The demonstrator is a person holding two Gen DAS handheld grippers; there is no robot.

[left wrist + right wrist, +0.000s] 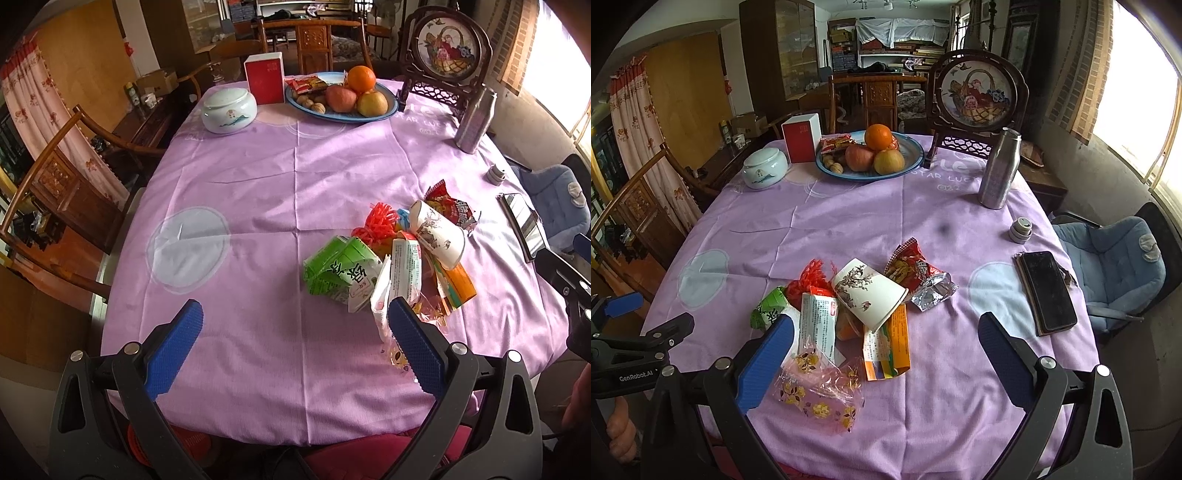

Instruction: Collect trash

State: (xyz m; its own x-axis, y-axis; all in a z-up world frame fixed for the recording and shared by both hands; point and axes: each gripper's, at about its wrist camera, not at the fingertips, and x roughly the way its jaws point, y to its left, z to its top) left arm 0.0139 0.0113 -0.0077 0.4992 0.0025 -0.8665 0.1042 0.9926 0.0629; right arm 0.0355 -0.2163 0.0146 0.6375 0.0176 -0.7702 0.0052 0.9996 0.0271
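Observation:
A heap of trash lies on the purple tablecloth (258,177) near the front. It holds a tipped paper cup (870,295) (439,232), a crushed green drink carton (340,273) (768,308), a red net (812,277), a red and silver snack bag (919,277), an orange carton (892,339), a white printed wrapper (818,325) and a clear flowered bag (816,391). My left gripper (295,325) is open and empty, above the cloth just left of the heap. My right gripper (886,339) is open and empty, over the front of the heap.
A blue fruit plate (916,155), a red box (799,142), a white lidded jar (764,168), a steel bottle (999,170) and a framed picture stand (977,96) stand at the back. A small cap (1021,229) and a phone (1047,290) lie at the right. Chairs surround the table.

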